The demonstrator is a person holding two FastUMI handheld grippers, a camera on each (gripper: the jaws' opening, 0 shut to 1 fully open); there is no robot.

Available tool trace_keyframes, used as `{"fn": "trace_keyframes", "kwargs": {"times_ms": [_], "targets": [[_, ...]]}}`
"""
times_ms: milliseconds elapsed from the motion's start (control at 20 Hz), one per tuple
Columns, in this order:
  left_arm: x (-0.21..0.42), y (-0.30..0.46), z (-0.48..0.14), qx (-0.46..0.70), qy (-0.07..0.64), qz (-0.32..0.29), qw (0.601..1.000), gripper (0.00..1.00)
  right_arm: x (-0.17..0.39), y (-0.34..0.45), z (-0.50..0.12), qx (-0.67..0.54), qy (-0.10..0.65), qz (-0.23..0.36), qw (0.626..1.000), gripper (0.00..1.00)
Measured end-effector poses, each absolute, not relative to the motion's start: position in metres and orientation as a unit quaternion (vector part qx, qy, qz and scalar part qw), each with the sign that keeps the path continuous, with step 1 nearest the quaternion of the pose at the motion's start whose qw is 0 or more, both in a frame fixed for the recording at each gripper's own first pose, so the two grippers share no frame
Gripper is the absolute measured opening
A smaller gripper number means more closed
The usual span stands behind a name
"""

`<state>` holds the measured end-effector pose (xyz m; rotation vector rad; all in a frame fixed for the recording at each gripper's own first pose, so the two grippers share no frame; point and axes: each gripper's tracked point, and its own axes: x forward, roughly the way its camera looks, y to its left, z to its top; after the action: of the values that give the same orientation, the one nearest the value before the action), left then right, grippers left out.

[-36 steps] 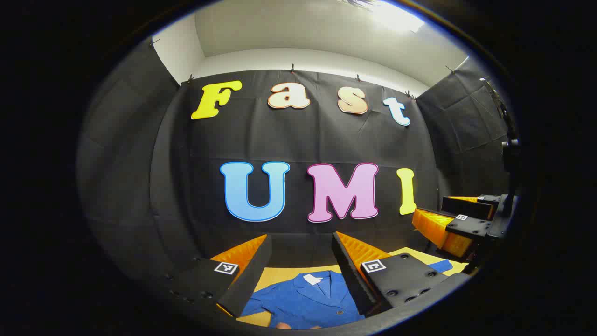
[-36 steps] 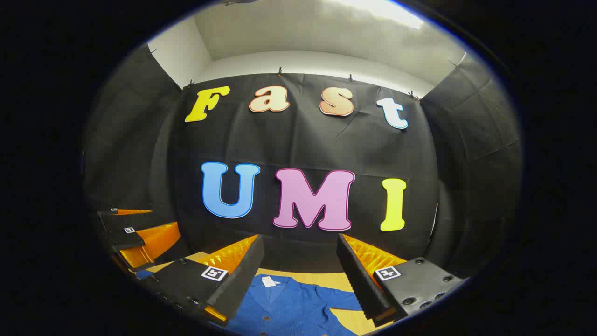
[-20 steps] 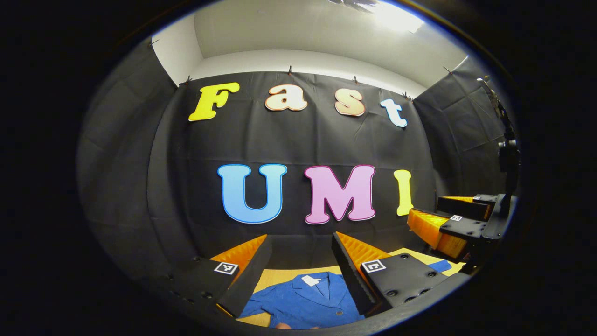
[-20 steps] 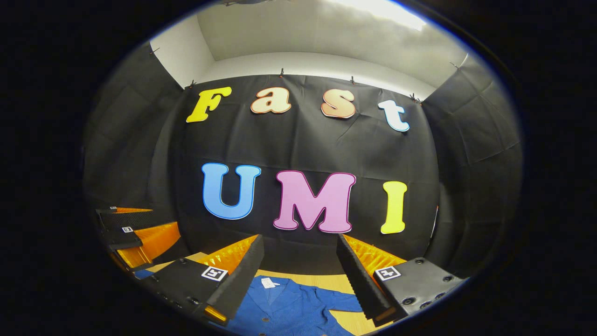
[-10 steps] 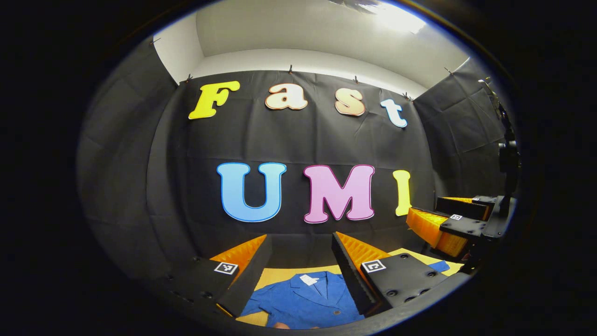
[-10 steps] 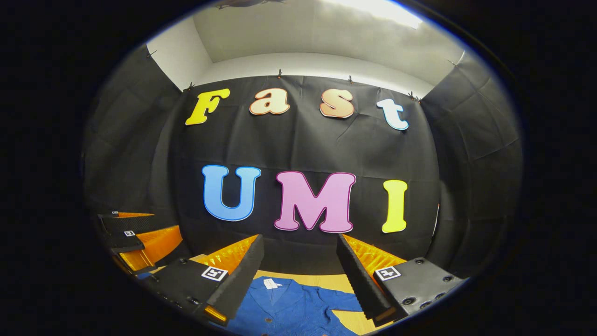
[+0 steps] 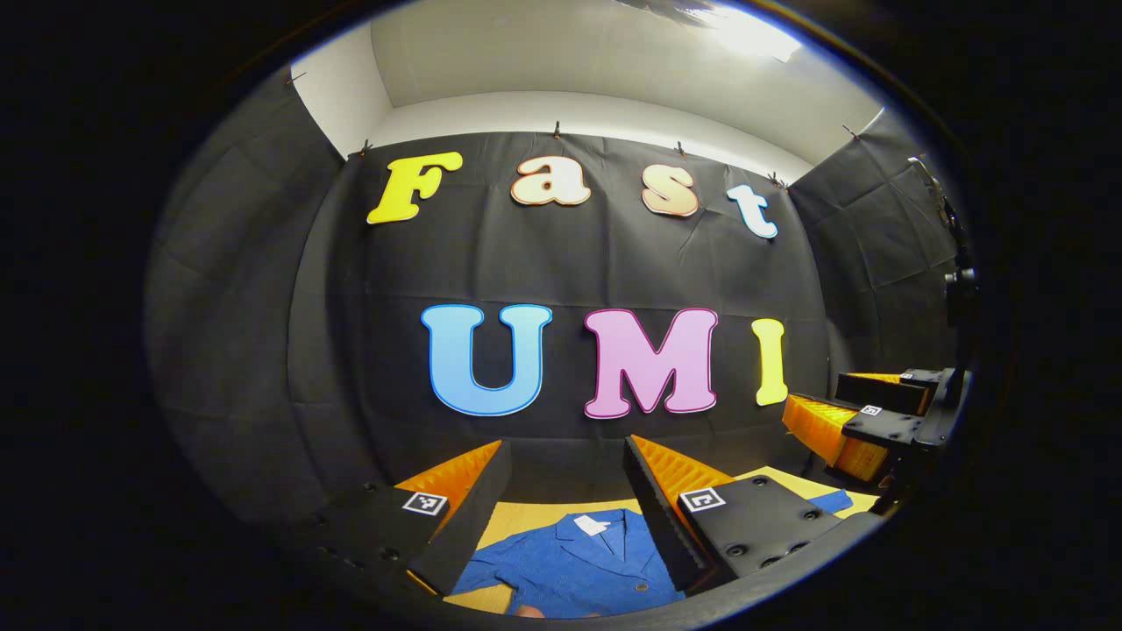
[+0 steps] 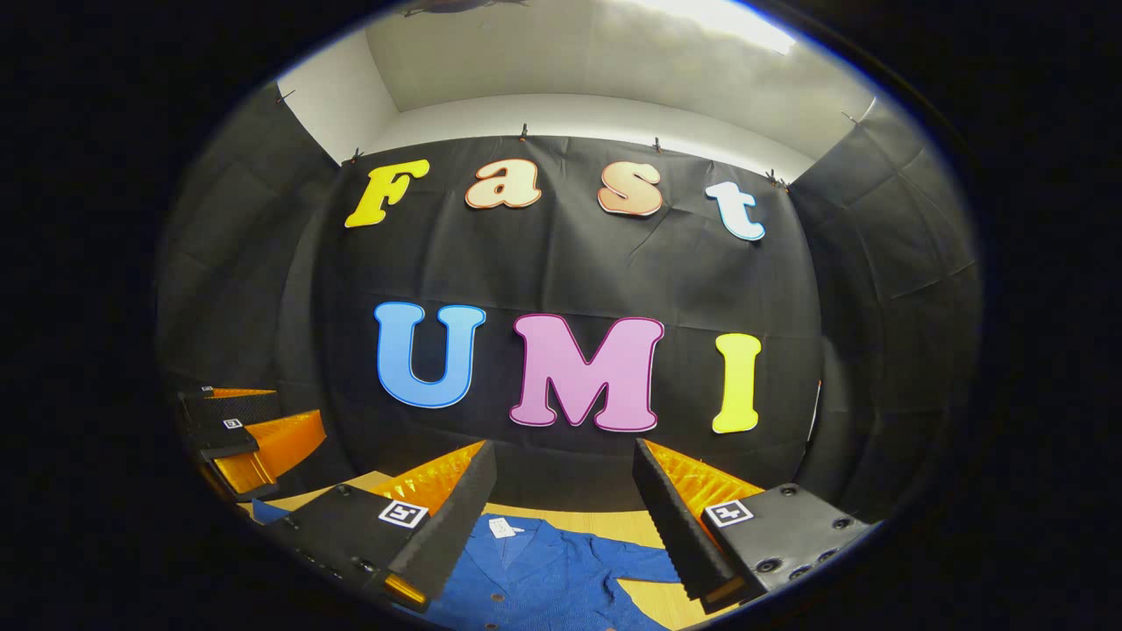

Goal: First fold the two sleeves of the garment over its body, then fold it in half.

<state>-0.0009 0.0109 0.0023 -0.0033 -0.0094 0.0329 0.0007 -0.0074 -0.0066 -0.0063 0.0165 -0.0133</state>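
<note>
We held the left gripper [image 7: 561, 513] and the right gripper [image 8: 565, 513] wide apart, gripping nothing, above the blue buttoned fabric garment [image 7: 574, 565] lying flat on the yellow wooden table [image 7: 526, 517].

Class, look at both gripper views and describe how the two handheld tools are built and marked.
Each tool, left and right, has two long wedge-shaped fingers with ribbed inner faces, mounted on blocky black housings with screw holes. Every housing carries a small square black-and-white marker tag. The blue collared garment lies below on the tan wooden table.
</note>
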Motion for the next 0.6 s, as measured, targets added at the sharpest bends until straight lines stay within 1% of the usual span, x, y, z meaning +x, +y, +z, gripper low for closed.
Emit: {"fn": "trace_keyframes", "kwargs": {"times_ms": [350, 400, 450, 600], "targets": [[-0.005, 0.009, -0.002, -0.002, 0.002, 0.018, 1.0, 0.79, 0.005, -0.013, -0.033, -0.003, 0.046, -0.014, 0.999, 0.99], [-0.005, 0.008, -0.003, -0.002, 0.003, 0.017, 1.0, 0.79, 0.007, -0.015, -0.04, -0.004, 0.054, -0.015, 0.998, 0.95], [-0.004, 0.008, -0.003, 0.0, 0.004, 0.019, 1.0, 0.79, 0.008, -0.017, -0.049, -0.003, 0.065, -0.015, 0.998, 0.99], [-0.001, 0.002, -0.006, 0.004, 0.008, 0.019, 1.0, 0.79, 0.015, -0.03, -0.079, 0.001, 0.103, -0.021, 0.994, 0.99]]}}
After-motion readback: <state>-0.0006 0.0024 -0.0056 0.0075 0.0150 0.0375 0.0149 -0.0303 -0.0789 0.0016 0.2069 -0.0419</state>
